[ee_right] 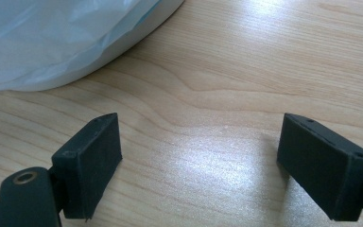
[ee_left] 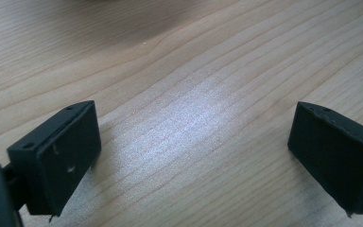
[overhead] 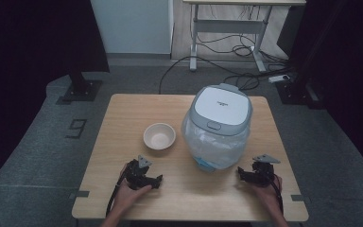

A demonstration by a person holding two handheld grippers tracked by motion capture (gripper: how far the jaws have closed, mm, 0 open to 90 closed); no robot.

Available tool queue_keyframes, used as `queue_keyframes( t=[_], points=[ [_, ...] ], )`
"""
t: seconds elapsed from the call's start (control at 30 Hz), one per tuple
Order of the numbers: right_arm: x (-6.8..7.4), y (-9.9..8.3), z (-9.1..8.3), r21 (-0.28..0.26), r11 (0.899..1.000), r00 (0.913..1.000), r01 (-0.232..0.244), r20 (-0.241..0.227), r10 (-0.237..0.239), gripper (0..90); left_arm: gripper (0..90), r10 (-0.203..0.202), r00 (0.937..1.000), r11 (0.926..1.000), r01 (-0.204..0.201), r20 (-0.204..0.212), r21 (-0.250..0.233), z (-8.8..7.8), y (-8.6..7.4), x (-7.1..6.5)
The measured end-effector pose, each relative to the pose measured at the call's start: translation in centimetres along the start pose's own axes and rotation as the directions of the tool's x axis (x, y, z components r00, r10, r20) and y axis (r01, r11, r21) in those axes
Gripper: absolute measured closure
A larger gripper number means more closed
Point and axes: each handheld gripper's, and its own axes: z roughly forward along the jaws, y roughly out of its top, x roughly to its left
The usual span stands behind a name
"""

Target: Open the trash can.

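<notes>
On the table, the left gripper rested near the front edge, jaws spread wide and empty. A bowl stood behind it, beside a bag-wrapped cooker. The right gripper lay near the cooker, jaws likewise apart, holding nothing.

Looks like a lab or recording studio: black curtains flanking the wooden desk, grey carpet beneath, loose cables behind.
</notes>
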Motion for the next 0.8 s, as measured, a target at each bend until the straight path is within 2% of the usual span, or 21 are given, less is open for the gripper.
queue_keyframes(
  t=[0.17,0.47,0.6,0.8],
  points=[
    [-0.1,0.0,0.0,-0.004,1.000,1.0000,0.000,-0.007,0.000,13.5,8.8,0.008,0.9999,0.9999,-0.008,0.007,-0.012,-0.3,-0.3,0.3],
    [-0.2,-0.1,-0.2,-0.013,1.000,0.9997,-0.014,0.018,0.014,19.8,5.2,-0.015,0.9998,0.9999,0.015,-0.016,-0.004,-0.3,-0.4,0.4],
    [-0.4,-0.1,-0.7,-0.028,0.999,0.9994,-0.034,-0.003,0.034,21.5,7.0,-0.016,0.9997,0.9998,0.016,-0.016,-0.009,-0.5,-0.5,0.4],
    [0.1,0.1,-2.5,-0.093,0.995,0.9991,-0.023,-0.037,0.019,24.1,10.0,-0.015,0.9998,0.9998,0.014,-0.012,-0.015,-0.6,-0.6,0.5]
  ],
)
